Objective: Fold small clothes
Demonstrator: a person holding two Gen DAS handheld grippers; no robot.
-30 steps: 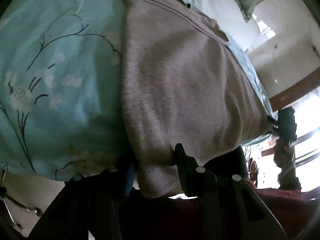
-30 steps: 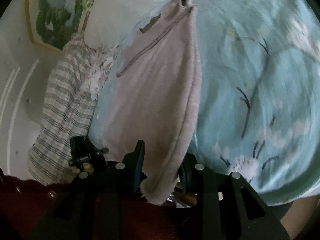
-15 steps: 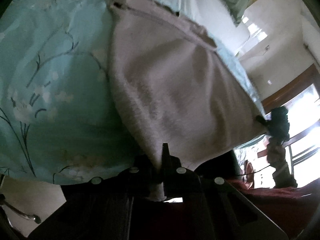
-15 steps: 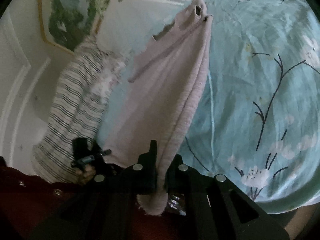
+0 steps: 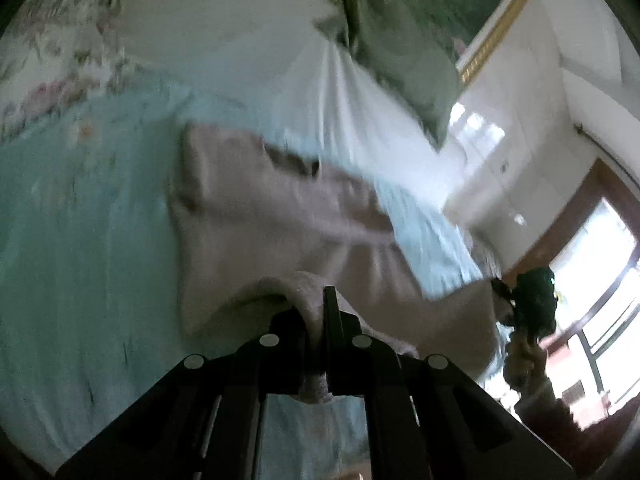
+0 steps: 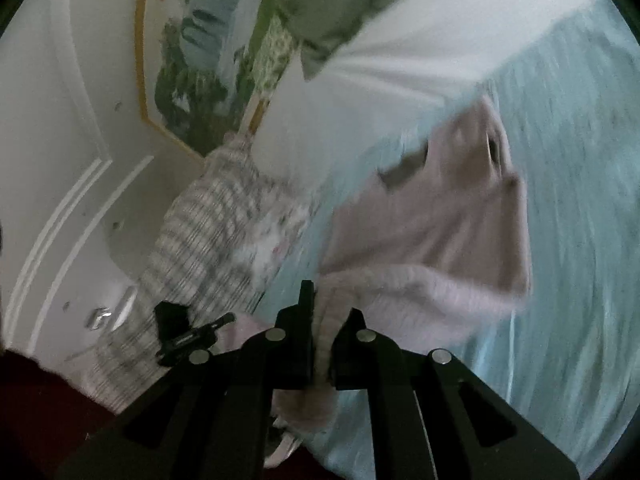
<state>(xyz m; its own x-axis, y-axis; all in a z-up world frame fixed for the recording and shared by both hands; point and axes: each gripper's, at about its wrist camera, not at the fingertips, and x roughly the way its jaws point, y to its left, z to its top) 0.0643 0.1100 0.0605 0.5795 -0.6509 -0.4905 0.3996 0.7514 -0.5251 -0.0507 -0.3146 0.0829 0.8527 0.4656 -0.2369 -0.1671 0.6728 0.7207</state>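
Note:
A small pale pink fleecy garment [image 5: 280, 220] lies on the light blue floral bed cover [image 5: 80, 240]; it also shows in the right wrist view [image 6: 440, 232]. My left gripper [image 5: 316, 312] is shut on one near corner of the garment and holds it lifted, so the near edge curls over toward the far end. My right gripper [image 6: 324, 312] is shut on the other near corner, also lifted. The right gripper shows in the left wrist view [image 5: 532, 304] at the right, and the left gripper shows in the right wrist view [image 6: 180, 332] at the lower left. Both views are motion-blurred.
A white sheet [image 5: 248, 56] and a green pillow [image 5: 404, 52] lie at the head of the bed, under a framed picture [image 6: 192, 64]. A striped and floral cloth [image 6: 212, 232] hangs at the bed's side. A window [image 5: 600, 304] is at the right.
Both grippers closed on the garment's near corners, then lifted and carried them forward toward the head of the bed. The garment's near half now folds over its far half.

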